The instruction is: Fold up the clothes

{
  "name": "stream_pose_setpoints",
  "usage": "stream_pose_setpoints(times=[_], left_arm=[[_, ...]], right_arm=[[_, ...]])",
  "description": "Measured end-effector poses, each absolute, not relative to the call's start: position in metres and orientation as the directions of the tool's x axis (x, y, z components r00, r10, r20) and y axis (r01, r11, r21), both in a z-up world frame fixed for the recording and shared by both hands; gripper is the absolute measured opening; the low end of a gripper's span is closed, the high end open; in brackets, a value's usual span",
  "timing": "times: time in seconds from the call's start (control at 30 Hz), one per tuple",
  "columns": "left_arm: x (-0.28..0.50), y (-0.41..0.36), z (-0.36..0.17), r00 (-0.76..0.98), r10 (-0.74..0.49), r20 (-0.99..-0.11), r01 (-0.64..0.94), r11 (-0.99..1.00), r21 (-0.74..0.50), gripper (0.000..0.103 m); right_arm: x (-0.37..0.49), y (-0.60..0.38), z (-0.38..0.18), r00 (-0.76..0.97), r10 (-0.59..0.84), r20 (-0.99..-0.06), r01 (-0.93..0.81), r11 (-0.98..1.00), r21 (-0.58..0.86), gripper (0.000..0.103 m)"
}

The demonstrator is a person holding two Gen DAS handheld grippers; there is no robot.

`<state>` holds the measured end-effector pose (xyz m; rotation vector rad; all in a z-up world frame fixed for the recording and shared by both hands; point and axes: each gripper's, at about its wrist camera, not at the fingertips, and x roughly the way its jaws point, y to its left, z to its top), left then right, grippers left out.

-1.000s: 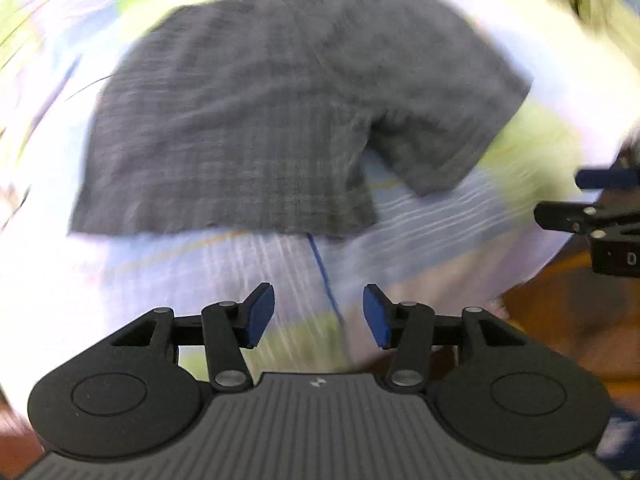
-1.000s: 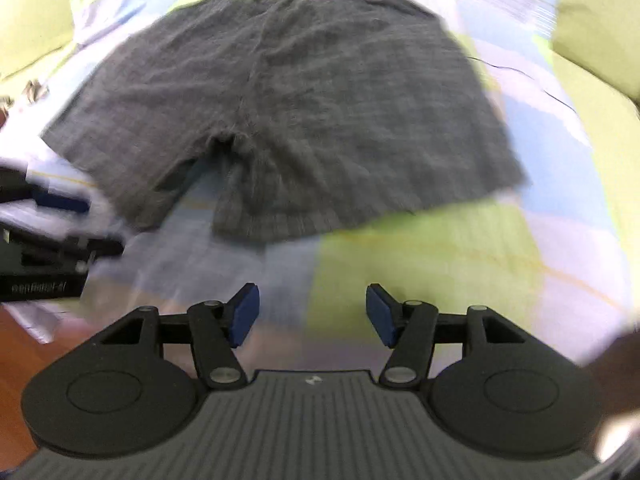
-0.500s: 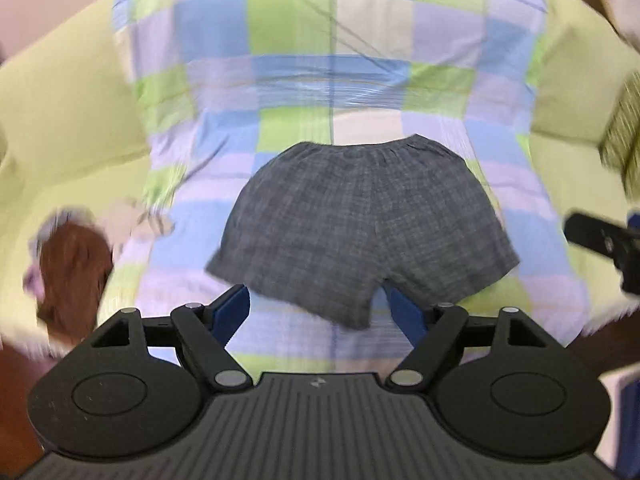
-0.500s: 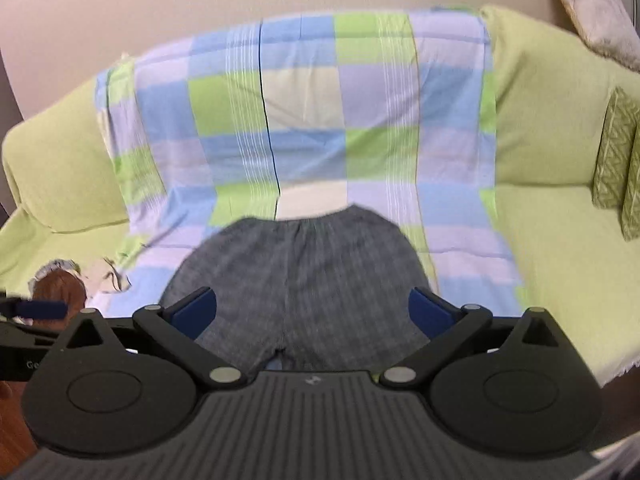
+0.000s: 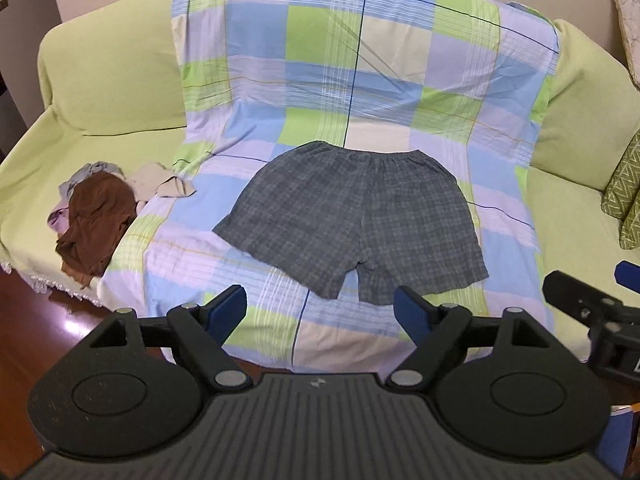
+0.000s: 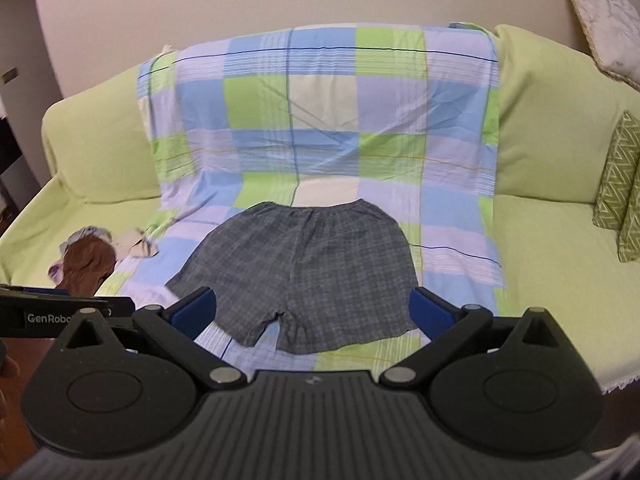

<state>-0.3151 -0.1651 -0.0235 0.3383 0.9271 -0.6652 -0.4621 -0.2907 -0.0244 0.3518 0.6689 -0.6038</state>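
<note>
A pair of grey checked shorts (image 5: 356,216) (image 6: 300,268) lies spread flat on the checked sheet (image 5: 360,72) (image 6: 320,112) over the sofa seat, waistband toward the backrest, both legs toward me. My left gripper (image 5: 320,312) hangs open in front of the sofa's front edge, well short of the shorts' hems, holding nothing. My right gripper (image 6: 312,308) is open too, back from the sofa with the leg hems showing between its fingers. The right gripper's tip shows at the left view's right edge.
A pile of crumpled clothes, brown on top (image 5: 96,220) (image 6: 86,260), lies on the green sofa (image 5: 112,80) (image 6: 560,240) left of the sheet. Patterned green cushions (image 5: 624,196) (image 6: 618,184) stand at the right end. Dark wood floor (image 5: 48,328) lies below the left front edge.
Both grippers have pulled back and up from close over the shorts, so the whole sofa now shows. Their jaws have spread wider. The shorts stay flat.
</note>
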Motion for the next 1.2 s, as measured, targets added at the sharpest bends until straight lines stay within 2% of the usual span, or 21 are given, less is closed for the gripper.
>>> stream_pose_setpoints(times=[0.4, 0.9, 1.2], left_arm=[[-0.309, -0.162, 0.0, 0.402, -0.42, -0.814, 0.732, 0.681, 0.011, 0.083], [-0.242, -0.139, 0.01, 0.39, -0.443, -0.807, 0.793, 0.607, 0.05, 0.083], [-0.218, -0.146, -0.002, 0.356, -0.435, -0.827, 0.801, 0.598, 0.03, 0.083]], right_arm=[[-0.471, -0.255, -0.005, 0.588, -0.452, -0.671, 0.68, 0.725, 0.107, 0.102], [-0.411, -0.225, -0.008, 0.5, -0.506, -0.703, 0.785, 0.608, 0.121, 0.102], [-0.384, -0.232, -0.015, 0.47, -0.507, -0.723, 0.803, 0.585, 0.112, 0.102]])
